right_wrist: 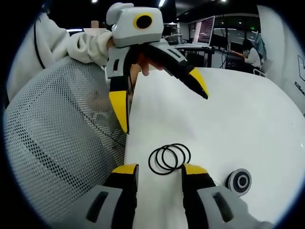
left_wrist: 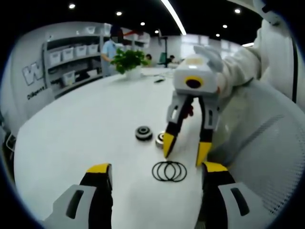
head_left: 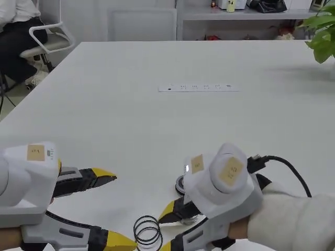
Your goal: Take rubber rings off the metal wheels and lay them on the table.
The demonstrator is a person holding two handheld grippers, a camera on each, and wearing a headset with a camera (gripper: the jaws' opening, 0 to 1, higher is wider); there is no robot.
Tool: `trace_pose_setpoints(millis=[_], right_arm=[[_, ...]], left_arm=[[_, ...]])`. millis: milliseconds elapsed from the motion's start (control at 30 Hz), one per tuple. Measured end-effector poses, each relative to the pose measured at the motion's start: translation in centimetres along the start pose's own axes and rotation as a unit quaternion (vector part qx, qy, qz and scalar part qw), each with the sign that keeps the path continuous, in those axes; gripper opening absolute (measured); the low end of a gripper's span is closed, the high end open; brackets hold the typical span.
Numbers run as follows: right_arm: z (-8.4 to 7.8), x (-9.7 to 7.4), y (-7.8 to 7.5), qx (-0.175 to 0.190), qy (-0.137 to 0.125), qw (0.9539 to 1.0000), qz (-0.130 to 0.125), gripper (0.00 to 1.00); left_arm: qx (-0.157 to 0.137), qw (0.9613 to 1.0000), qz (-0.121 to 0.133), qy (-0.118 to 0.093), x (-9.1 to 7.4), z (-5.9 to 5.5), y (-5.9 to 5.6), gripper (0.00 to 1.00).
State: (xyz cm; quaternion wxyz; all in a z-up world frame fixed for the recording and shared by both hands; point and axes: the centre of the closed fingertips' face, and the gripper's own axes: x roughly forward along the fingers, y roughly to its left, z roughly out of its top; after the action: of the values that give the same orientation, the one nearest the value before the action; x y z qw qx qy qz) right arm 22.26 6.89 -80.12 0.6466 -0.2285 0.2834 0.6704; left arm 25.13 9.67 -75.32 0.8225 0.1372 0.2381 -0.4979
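Observation:
Several thin black rubber rings (head_left: 147,230) lie overlapping on the white table (head_left: 157,120) near its front edge. My left gripper (head_left: 121,209) is open just left of them, and my right gripper (head_left: 163,231) is open just right of them, the yellow tips facing each other. The rings (left_wrist: 169,171) sit between the two grippers, with nothing held. In the left gripper view a dark-rimmed metal wheel (left_wrist: 143,133) and a second wheel (left_wrist: 160,139) stand behind the right gripper (left_wrist: 185,152). The right gripper view shows the rings (right_wrist: 169,158), one wheel (right_wrist: 238,181) and the left gripper (right_wrist: 162,109).
A white power strip (head_left: 199,87) lies mid-table. A plant (head_left: 322,31) leans in at the far right corner. A person sits on a chair (head_left: 47,39) beyond the far left corner. A black cable (head_left: 285,164) trails from my right gripper. A mesh chair back (right_wrist: 62,133) is close behind.

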Motion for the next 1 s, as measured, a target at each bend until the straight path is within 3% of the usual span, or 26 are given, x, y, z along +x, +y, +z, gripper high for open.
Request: trace_pose_setpoints(millis=[267, 467, 867, 1000], right_arm=[[0.4, -0.4, -0.6, 0.009, -0.012, 0.9999, -0.008, 0.33], [1.0, -1.4, -2.0, 0.025, -0.033, 0.9987, -0.029, 0.32], [1.6, -3.8, -5.0, 0.067, -0.074, 0.9921, -0.076, 0.32], [1.5, -4.8, -6.2, 0.084, -0.088, 0.9881, -0.094, 0.32]], left_arm=[[0.0, 1.0, 0.0, -0.001, 0.0, 0.1, 0.0, 0.78], [0.008, 1.0, 0.001, 0.0, -0.1, 0.6, -0.1, 0.78], [0.044, 0.9984, -0.017, -0.031, -0.5, 5.1, 0.0, 0.79], [0.059, 0.9973, -0.018, -0.04, -0.7, 7.1, 0.7, 0.79]])
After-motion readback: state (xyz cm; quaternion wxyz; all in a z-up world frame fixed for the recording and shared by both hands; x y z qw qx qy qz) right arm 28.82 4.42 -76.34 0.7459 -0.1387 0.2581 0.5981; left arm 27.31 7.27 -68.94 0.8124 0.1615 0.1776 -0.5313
